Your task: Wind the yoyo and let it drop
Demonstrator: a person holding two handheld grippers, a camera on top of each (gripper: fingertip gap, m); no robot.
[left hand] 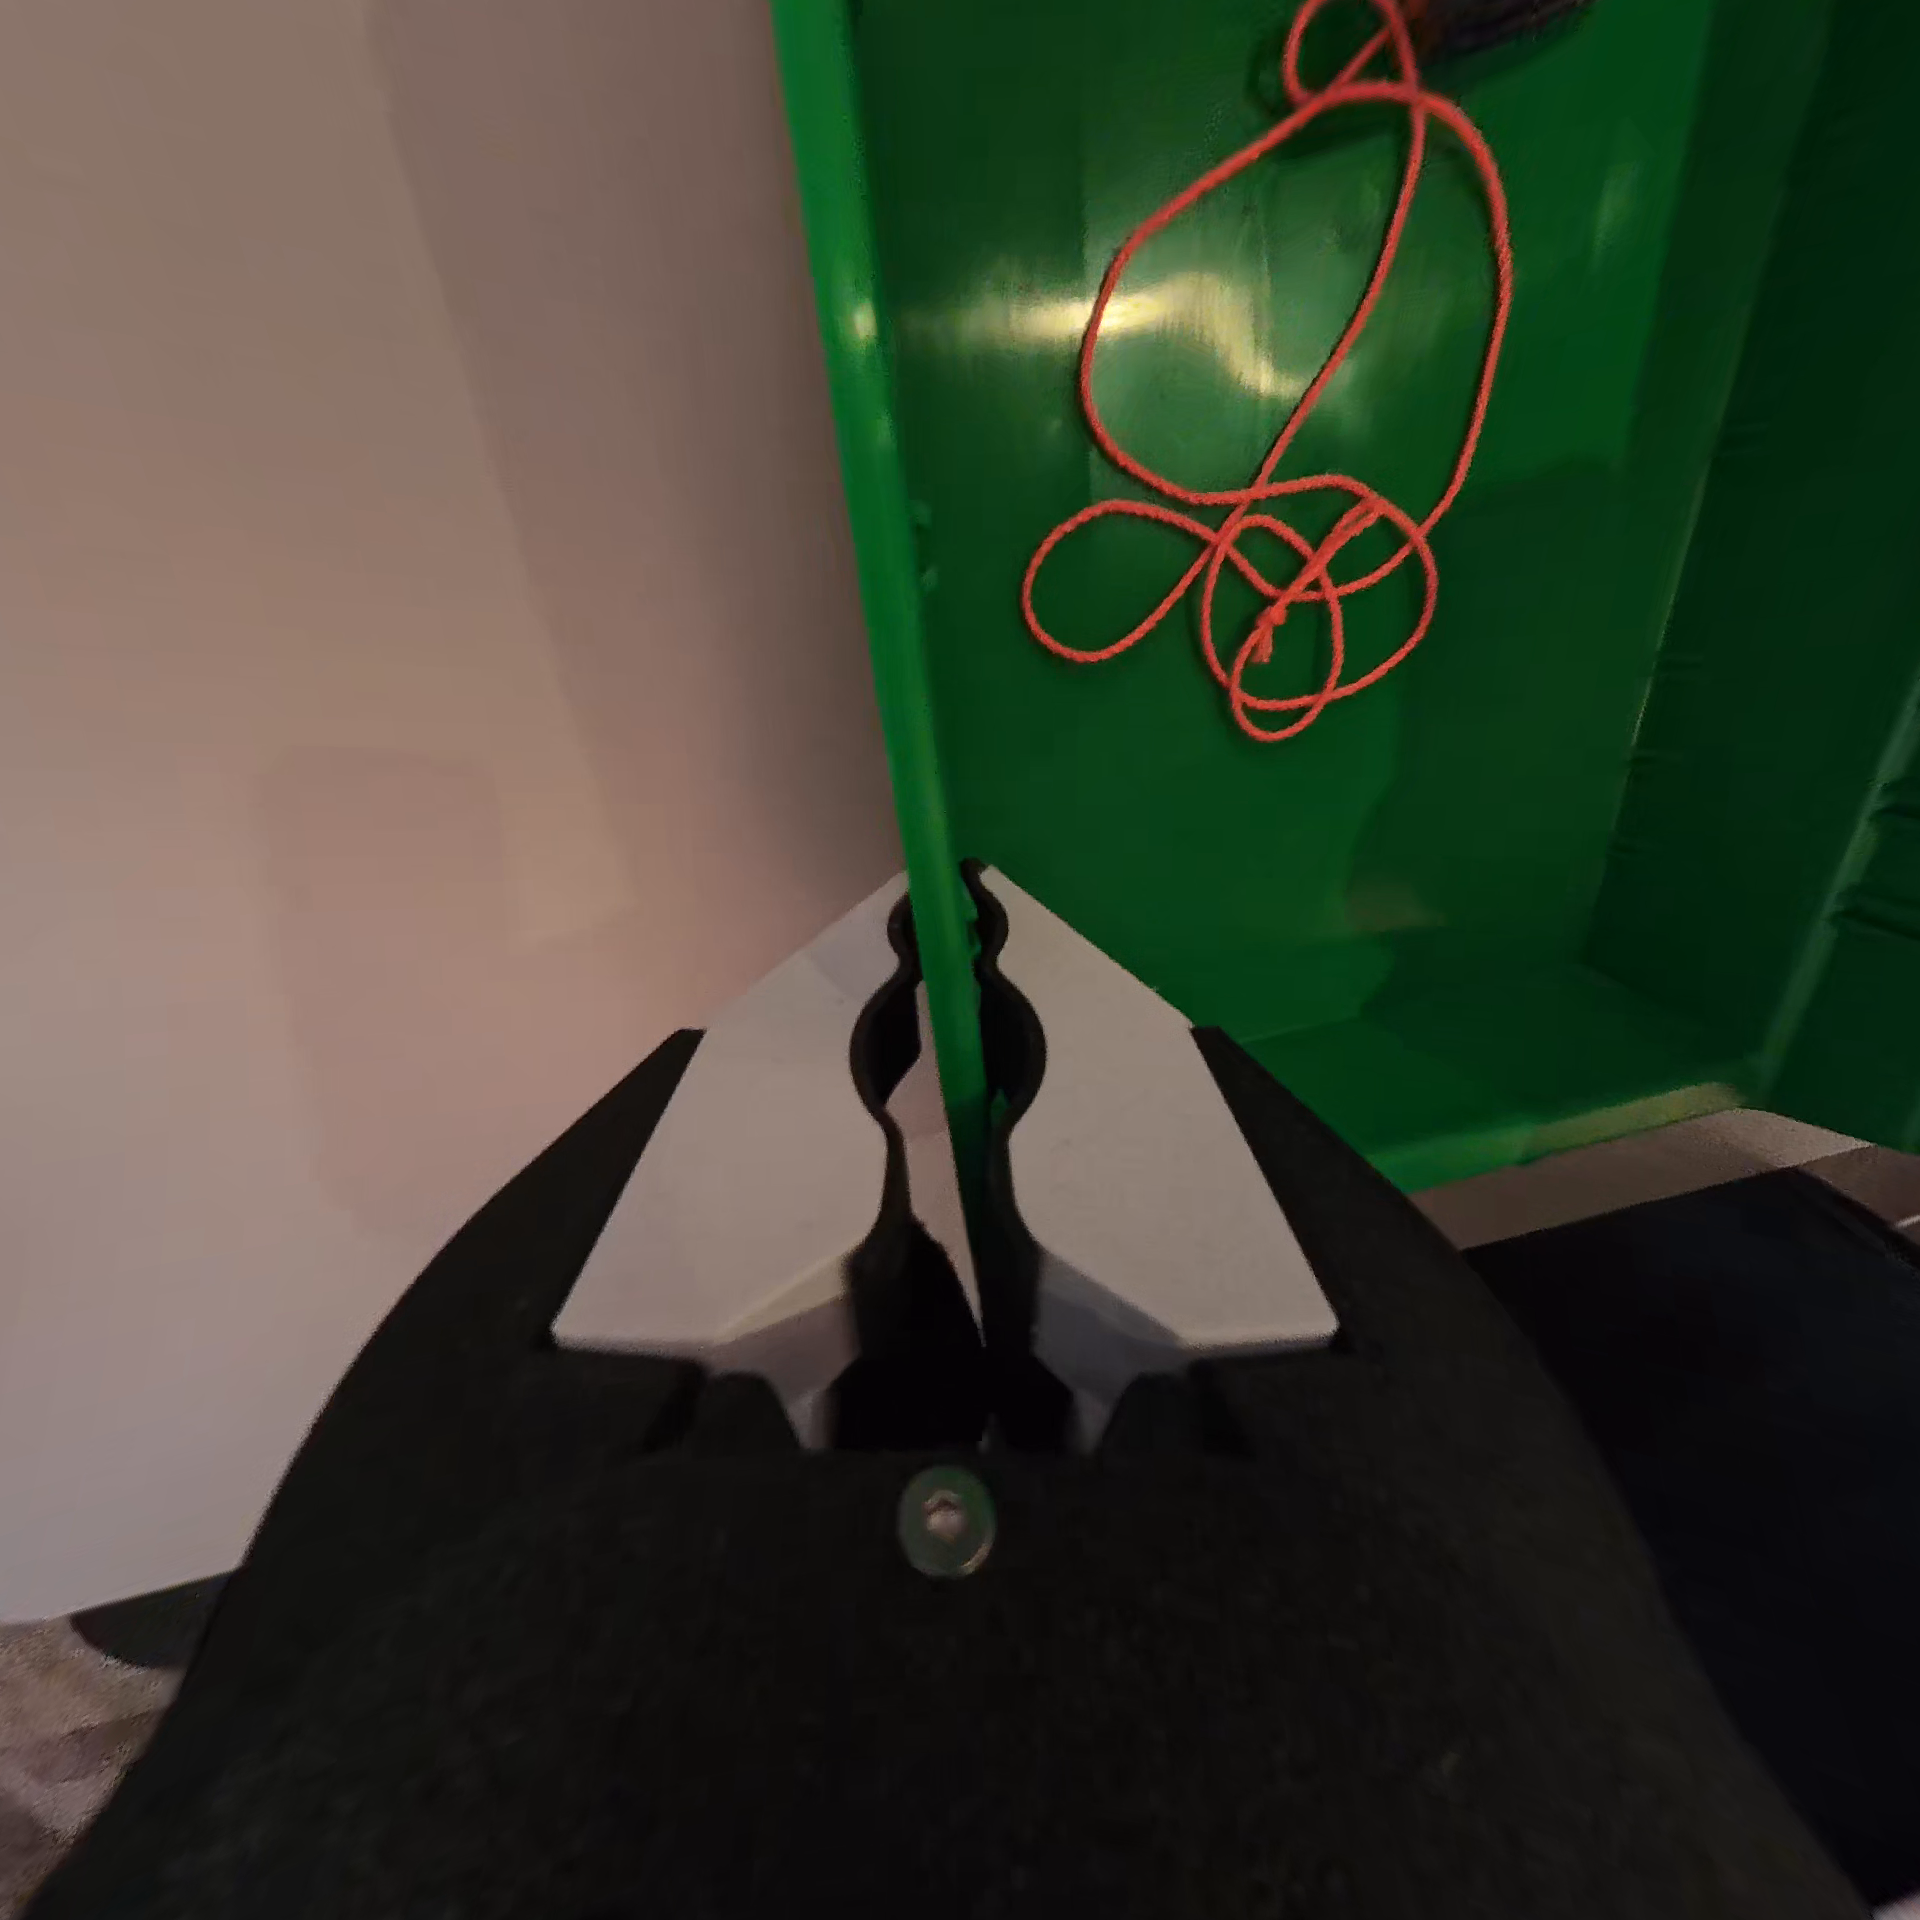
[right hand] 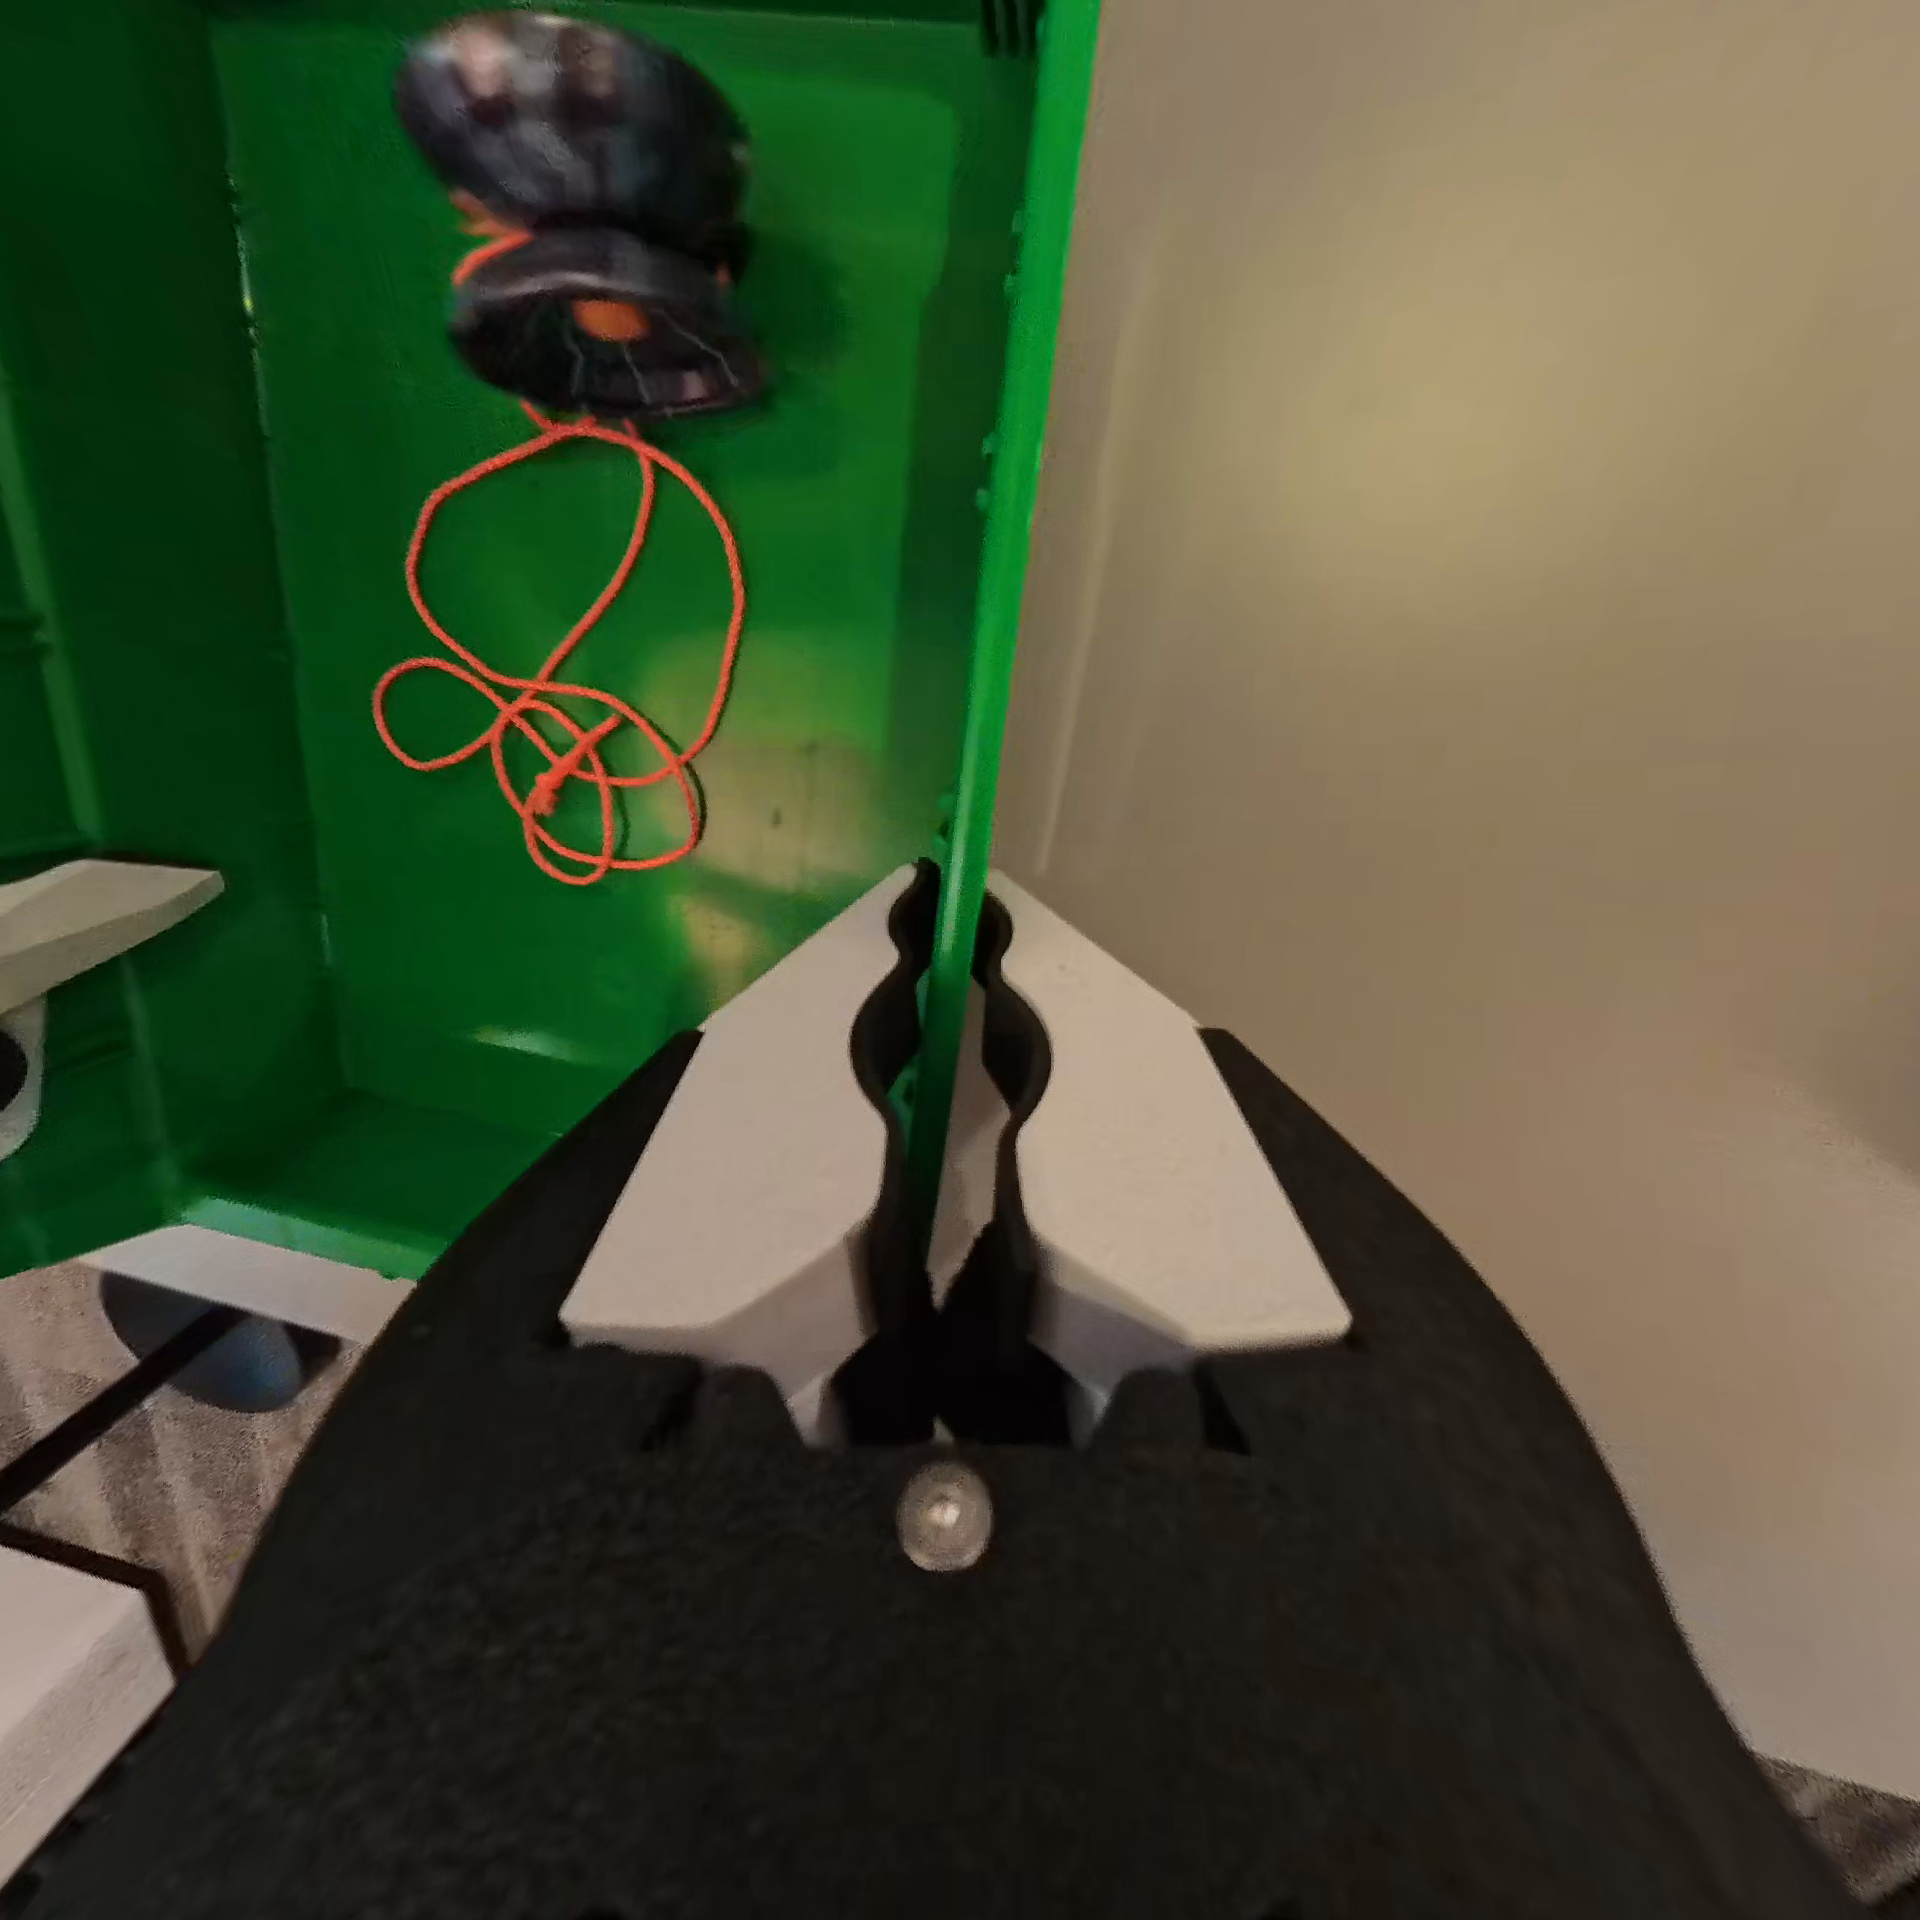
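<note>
No writing, label, brand mark, number or sign can be read in either view. The dark yoyo (right hand: 582,218) ahead of the right jaws bears faint patterning on its faces, but it is too blurred to make out any letters or figures.

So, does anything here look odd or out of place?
Yes. The string is not wound on the yoyo: it lies in loose, crossing loops on the floor of the green tray. Also, both grippers are shut on the tray's side rims, left and right, not on the yoyo.
</note>
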